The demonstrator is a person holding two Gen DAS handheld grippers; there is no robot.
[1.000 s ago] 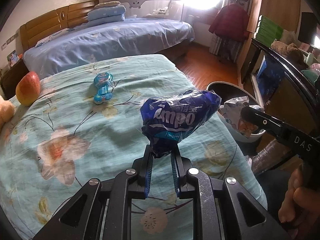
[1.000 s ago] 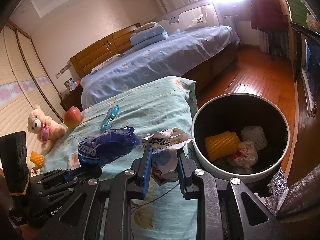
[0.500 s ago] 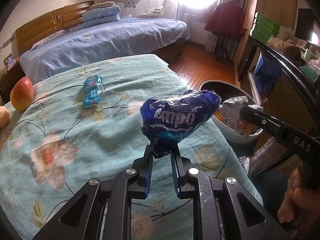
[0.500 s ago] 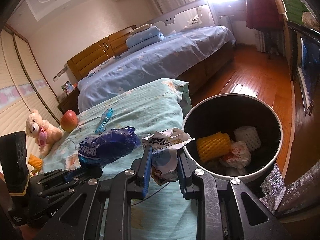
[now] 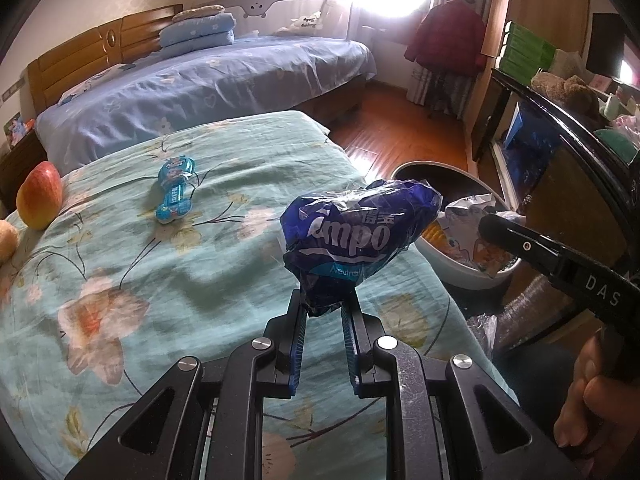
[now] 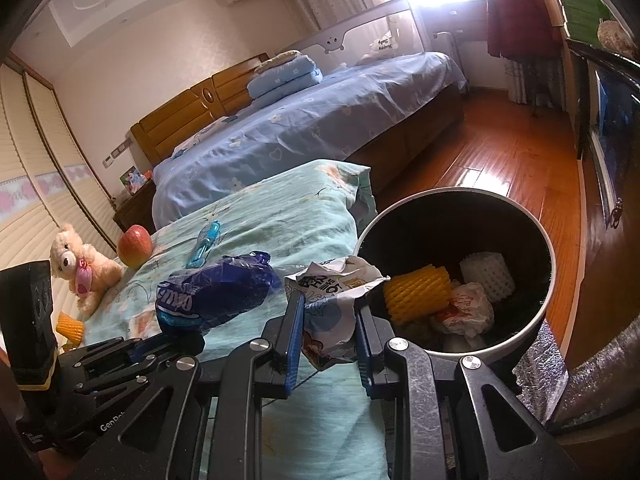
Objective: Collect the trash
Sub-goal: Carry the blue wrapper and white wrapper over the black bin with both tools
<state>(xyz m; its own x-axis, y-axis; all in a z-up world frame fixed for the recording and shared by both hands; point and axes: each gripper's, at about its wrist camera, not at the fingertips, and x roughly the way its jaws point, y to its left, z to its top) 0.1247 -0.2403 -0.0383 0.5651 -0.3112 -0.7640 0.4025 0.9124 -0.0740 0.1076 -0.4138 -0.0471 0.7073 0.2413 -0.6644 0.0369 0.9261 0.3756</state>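
Note:
My left gripper (image 5: 324, 307) is shut on a crumpled dark blue plastic wrapper (image 5: 356, 236), held above the right side of the teal floral bed (image 5: 140, 264). The same blue wrapper (image 6: 212, 294) shows at the left of the right wrist view. My right gripper (image 6: 326, 308) is shut on a crumpled white printed wrapper (image 6: 332, 296), just left of the round bin (image 6: 548, 280). The bin (image 5: 452, 276) stands on the floor beside the bed and holds a yellow foam net (image 6: 418, 290), a white foam net (image 6: 486, 276) and crumpled paper (image 6: 466, 312).
On the bed lie a light blue packet (image 5: 176, 190), a red apple (image 5: 40, 196), a teddy bear (image 6: 82, 266) and a yellow foam net (image 6: 70, 326). A second bed with blue sheets (image 5: 200, 84) stands behind. A dark cabinet (image 5: 560, 152) lines the right wall. A hand (image 5: 588, 404) grips the right handle.
Both views have shifted a little, so the bed items sit slightly further left. Both grips are unchanged.

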